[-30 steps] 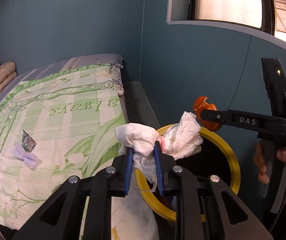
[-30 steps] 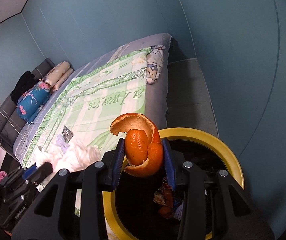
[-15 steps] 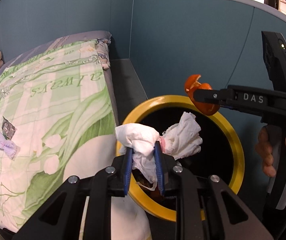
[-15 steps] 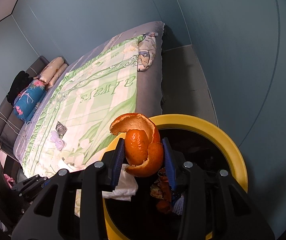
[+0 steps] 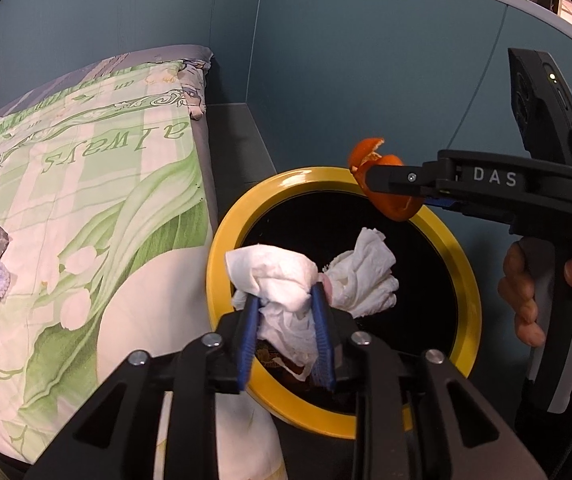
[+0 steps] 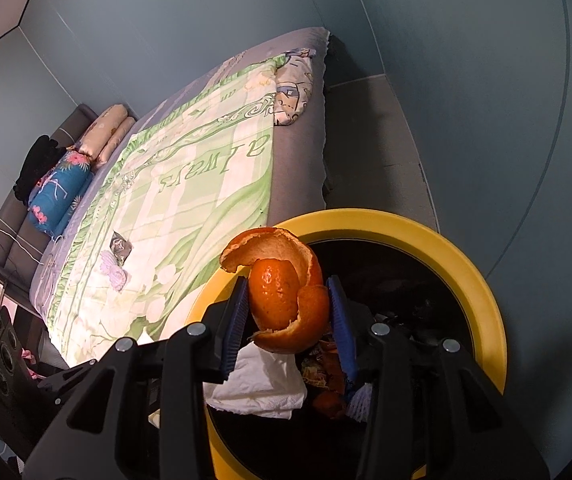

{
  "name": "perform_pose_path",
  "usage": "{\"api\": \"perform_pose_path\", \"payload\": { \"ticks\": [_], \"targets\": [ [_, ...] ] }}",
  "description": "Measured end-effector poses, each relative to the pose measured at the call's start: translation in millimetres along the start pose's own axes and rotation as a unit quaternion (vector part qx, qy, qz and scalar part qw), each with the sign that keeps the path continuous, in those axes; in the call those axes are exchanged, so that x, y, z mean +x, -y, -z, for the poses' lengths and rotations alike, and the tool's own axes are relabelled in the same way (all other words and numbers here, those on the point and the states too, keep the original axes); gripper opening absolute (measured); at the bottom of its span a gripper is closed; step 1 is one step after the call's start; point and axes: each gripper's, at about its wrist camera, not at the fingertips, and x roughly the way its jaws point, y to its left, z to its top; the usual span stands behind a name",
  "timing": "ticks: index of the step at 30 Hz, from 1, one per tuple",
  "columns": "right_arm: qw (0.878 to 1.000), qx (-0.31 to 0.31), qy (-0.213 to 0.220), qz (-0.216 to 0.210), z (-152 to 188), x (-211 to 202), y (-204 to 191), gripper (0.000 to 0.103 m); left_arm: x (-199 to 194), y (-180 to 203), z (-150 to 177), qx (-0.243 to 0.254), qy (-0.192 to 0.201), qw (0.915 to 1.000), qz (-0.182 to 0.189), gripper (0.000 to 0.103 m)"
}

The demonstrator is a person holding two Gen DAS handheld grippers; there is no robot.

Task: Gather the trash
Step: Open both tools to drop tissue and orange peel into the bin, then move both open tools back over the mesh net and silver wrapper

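Tissue (image 5: 286, 280) and orange peel (image 6: 286, 300) clamped — both over the bin's rim (image 5: 221, 240)

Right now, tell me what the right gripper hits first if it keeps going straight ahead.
Probably the trash inside the yellow-rimmed bin. The right gripper, shut on the orange peel, points down into the opening, though depth is hard to judge.

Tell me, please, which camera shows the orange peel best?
The right wrist view: the orange peel fills its centre, clamped by the right gripper. The left wrist view shows it small, partly hidden by that gripper.
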Motion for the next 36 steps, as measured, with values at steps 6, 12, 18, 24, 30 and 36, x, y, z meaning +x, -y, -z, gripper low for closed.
{"api": "perform_pose_path", "payload": {
  "ticks": [6, 12, 18, 24, 30, 36],
  "targets": [
    [1.000, 0.006, 0.006, 0.006, 0, -1, 2, 0.052, -9, -12, 0, -0.031, 0.014, 0.9994, -0.008, 0.059],
    [1.000, 0.011, 0.019, -0.004, -1, -4, 4, 0.056, -18, -32, -5, -0.055, 0.029, 0.9979, -0.020, 0.066],
    [0.999, -0.002, 0.036, -0.030, -8, -4, -9, 0.061, -32, -59, -3, -0.079, 0.047, 0.9945, -0.049, 0.072],
    [0.997, -0.035, 0.037, -0.062, -23, 7, -49, 0.063, -49, -100, 1, -0.120, 0.067, 0.9869, -0.084, 0.075],
    [0.992, -0.087, 0.021, -0.087, -41, 38, -114, 0.063, -68, -160, 10, -0.178, 0.084, 0.9719, -0.129, 0.076],
    [0.985, -0.136, 0.003, -0.105, -54, 75, -181, 0.063, -81, -231, 23, -0.239, 0.093, 0.9505, -0.175, 0.076]
  ]
}}
